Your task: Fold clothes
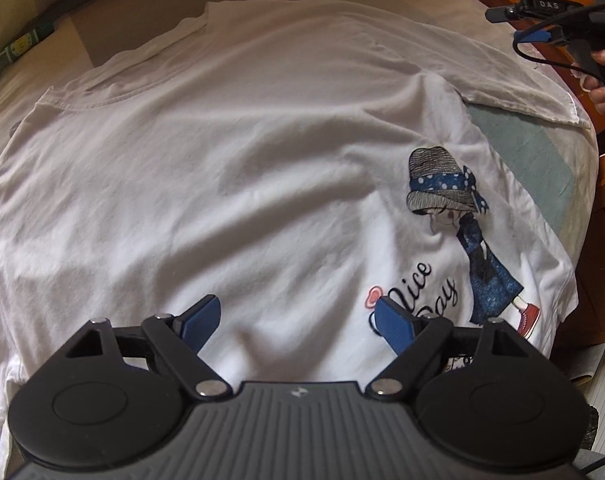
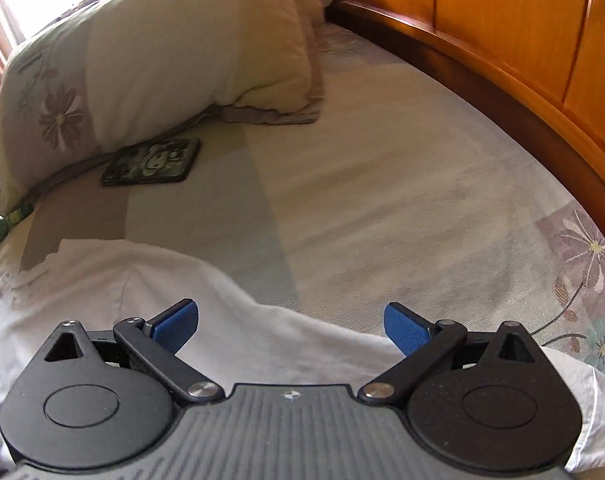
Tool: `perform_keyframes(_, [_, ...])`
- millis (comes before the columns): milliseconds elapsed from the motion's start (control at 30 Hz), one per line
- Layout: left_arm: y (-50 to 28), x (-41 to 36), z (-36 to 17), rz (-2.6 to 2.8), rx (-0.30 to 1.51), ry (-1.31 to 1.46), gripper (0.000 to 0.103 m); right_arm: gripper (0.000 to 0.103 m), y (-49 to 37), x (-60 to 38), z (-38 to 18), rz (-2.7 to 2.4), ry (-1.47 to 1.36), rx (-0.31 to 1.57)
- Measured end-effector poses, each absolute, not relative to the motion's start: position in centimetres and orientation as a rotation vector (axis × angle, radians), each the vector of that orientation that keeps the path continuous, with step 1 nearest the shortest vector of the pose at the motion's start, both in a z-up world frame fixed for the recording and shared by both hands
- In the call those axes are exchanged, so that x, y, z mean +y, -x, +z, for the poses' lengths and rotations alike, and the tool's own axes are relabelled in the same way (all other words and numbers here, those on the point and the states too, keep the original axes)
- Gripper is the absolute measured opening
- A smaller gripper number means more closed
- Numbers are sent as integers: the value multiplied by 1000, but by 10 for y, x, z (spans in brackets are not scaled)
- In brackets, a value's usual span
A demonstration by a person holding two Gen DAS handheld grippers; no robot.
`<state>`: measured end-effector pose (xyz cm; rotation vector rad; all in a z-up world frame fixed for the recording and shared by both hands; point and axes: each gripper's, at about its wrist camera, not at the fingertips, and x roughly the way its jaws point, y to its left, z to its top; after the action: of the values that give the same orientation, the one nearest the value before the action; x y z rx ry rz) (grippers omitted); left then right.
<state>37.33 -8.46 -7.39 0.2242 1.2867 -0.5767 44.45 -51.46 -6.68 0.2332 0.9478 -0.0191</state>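
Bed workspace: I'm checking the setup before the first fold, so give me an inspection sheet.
Surface: bedspread, pale blocks with flower print, lightly creased.
Job's things: white T-shirt spread out, printed side up, wrinkled; one sleeve lies out toward the bed edge.
Clutter: dark patterned flat item beside the pillow.
Grippers: left gripper open over the shirt, holding nothing; right gripper open over the shirt's edge, empty.
Cables: black cable on the right gripper.
Surroundings: wooden headboard.

I am over the bed [image 2: 382, 200]: a white T-shirt [image 1: 222, 184] lies spread on it, with a pillow [image 2: 162, 52] and dark case [image 2: 152, 162] beyond.
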Motion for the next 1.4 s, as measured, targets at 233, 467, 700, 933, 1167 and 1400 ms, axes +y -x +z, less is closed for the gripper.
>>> perform_keyframes(233, [-378,-98,-76,-592,1299,-240,83,83,-471,-533,-93,-122,-24,1044])
perform_keyframes(467, [-381,-98,-77,-587,1316,-253,83,82,-458,-510,-100,31,145,1090])
perform_keyframes(700, [-383,-103,-80,-592,1324,-269,83,80,-449,-505,-104,120,205,1121])
perform_keyframes(933, [-384,-105,-82,-592,1324,-269,83,27,-447,-503,-101,215,185,1150])
perform_keyframes(1167, [-385,-107,-76,-599,1299,-264,83,3,-458,-511,-87,108,139,1073])
perform_keyframes(1400, [-387,-105,-69,-589,1281,-247,83,13,-462,-510,-75,-18,95,999])
